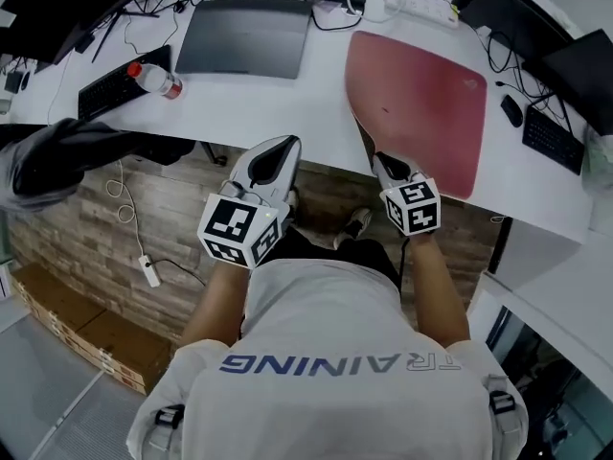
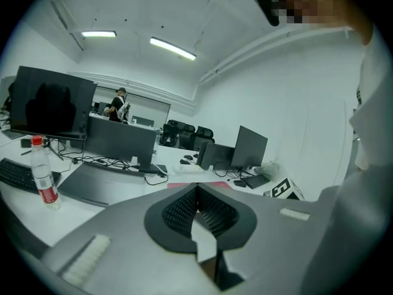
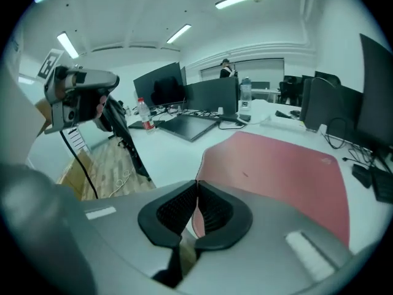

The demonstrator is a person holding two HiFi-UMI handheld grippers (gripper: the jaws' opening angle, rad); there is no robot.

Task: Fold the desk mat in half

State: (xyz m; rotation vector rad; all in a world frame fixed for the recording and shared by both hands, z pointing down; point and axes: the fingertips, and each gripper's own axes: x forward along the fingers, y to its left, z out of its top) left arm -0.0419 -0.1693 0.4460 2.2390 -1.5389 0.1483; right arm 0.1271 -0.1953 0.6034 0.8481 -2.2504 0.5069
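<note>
Our right gripper (image 1: pixel 381 164) pinches the mat (image 1: pixel 426 113) by its near left corner at the desk's (image 1: pixel 259 103) front edge. Our left gripper (image 1: pixel 287 144) is clenched empty beside that edge.

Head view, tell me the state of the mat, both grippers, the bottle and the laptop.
mat: unfolded, mostly flat, near corner pinched.
right gripper: shut on mat.
left gripper: shut, empty.
bottle: upright, capped.
laptop: closed.
</note>
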